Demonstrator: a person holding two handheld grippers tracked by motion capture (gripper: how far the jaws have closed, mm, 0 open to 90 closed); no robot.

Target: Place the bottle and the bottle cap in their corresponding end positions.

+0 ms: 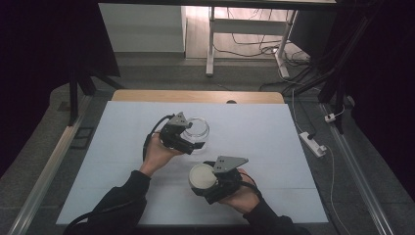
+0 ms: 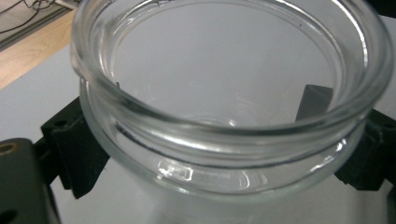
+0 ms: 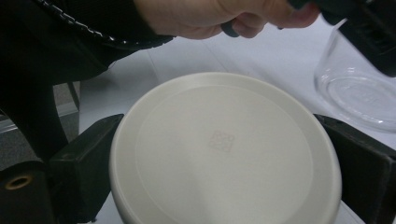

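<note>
The left gripper (image 1: 192, 143) clamps a clear, round, thick-rimmed glass jar (image 1: 197, 129) standing open near the middle of the pale blue table (image 1: 274, 147). The right gripper (image 1: 204, 182) squeezes a smooth, cream, disc-shaped lid (image 1: 202, 176) by its edges, just beside the jar on the person's side.

Clear glass jar (image 1: 196, 131) upright, white lid (image 1: 202, 176) off

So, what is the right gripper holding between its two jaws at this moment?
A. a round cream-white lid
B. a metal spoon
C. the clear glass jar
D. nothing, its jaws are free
A: in the right gripper view the round cream-white lid sits between the two black jaws of the right gripper, one jaw at each side of its rim, while the glass jar is in the left gripper.
</note>
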